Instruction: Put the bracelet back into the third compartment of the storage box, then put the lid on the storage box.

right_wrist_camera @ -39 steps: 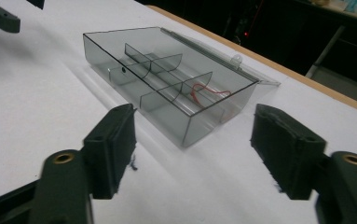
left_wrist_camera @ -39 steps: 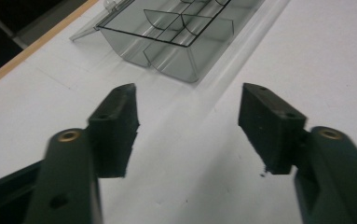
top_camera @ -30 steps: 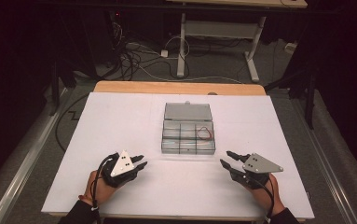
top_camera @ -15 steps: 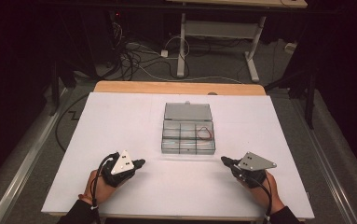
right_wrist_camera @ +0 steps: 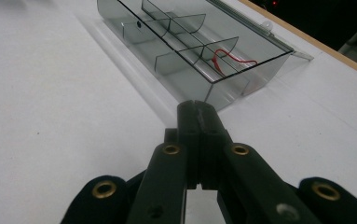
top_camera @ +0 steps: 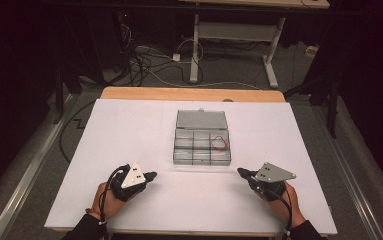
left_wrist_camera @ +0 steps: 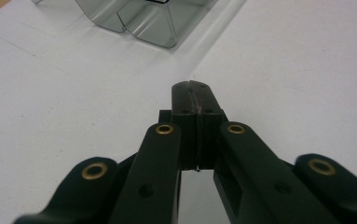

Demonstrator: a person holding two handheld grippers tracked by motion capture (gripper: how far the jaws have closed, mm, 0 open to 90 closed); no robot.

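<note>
A clear plastic compartment box (top_camera: pixel 201 148) lies at the middle of the white table top (top_camera: pixel 124 135), its lid (top_camera: pixel 201 120) folded open at the far side. A red wire loop (top_camera: pixel 220 142) rests in its far right compartment. My left gripper (top_camera: pixel 151 175) lies near the front left, shut with nothing between its jaws and pointing right toward the box. My right gripper (top_camera: pixel 241 172) lies at the front right, also shut and empty, pointing left. In the left gripper view the shut tips (left_wrist_camera: pixel 194 86) rest short of a box corner (left_wrist_camera: pixel 143 21). In the right gripper view the shut tips (right_wrist_camera: pixel 198 105) stop just before the box (right_wrist_camera: pixel 185 46) and the red wire (right_wrist_camera: pixel 229 58).
A wooden strip (top_camera: pixel 194 93) runs along the table's far edge. Beyond it are floor cables (top_camera: pixel 149 60) and the legs of another table (top_camera: pixel 195 45). White surface stretches to both sides of the box and between the two grippers.
Both grippers' jaws stood apart a second ago and are now closed together with nothing in them. Neither hand has moved, and the box is unchanged.
</note>
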